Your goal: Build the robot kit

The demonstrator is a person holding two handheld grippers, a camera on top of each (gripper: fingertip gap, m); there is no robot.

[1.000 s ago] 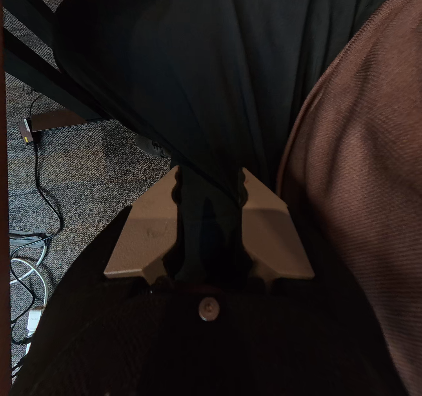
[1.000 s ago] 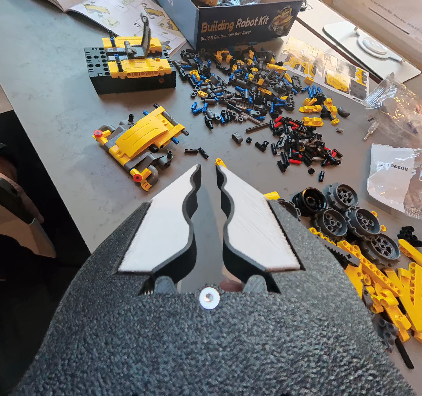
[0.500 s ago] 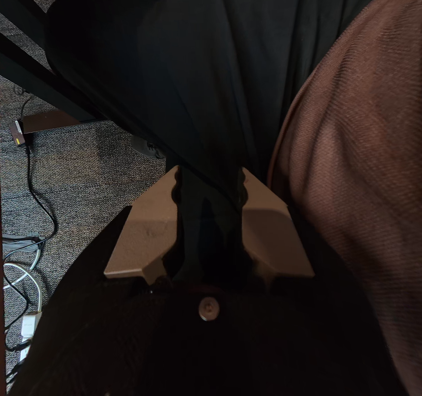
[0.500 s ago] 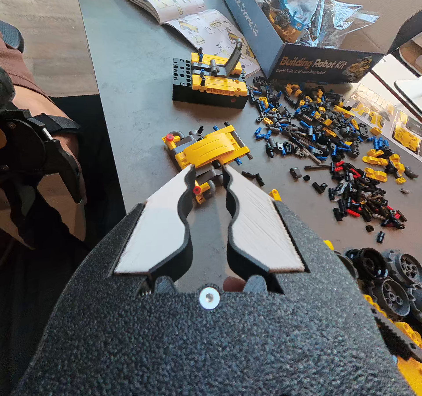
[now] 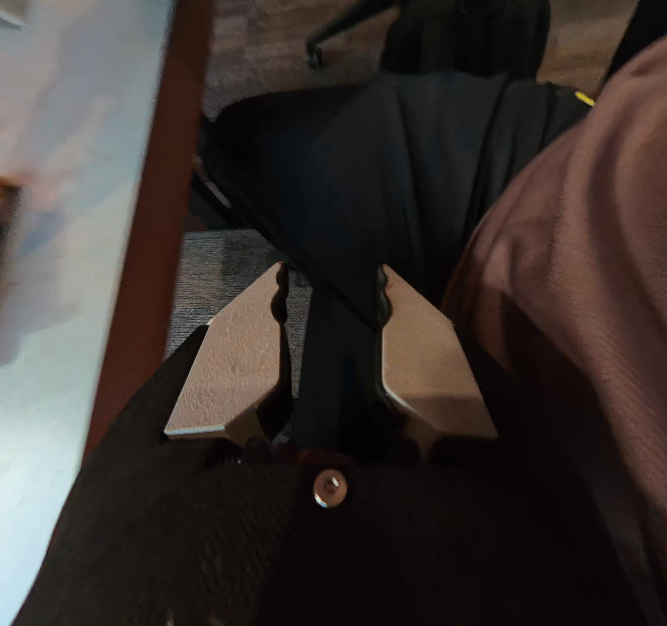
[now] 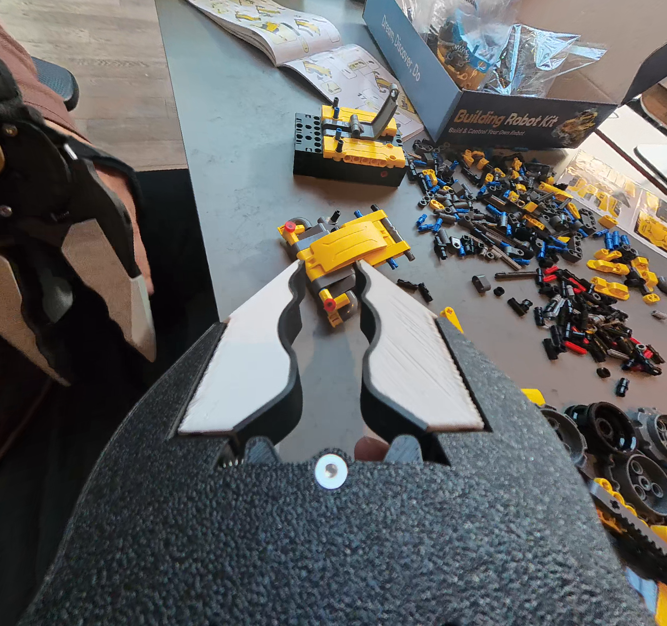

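The right gripper (image 6: 328, 266), jaws parted, is reaching over the grey table (image 6: 231, 132) with its fingertips flanking a small yellow-and-grey brick vehicle (image 6: 344, 251); whether the pads are touching it is hard to tell. Half a second ago that model was lying just ahead of the tips. The left gripper (image 5: 332, 269) is hanging open and empty below the table edge (image 5: 144, 212), its view blurred. Beyond are lying a black-and-yellow brick block (image 6: 348, 147), an open booklet (image 6: 288, 35), a kit box (image 6: 505, 118) and scattered loose pieces (image 6: 523, 219).
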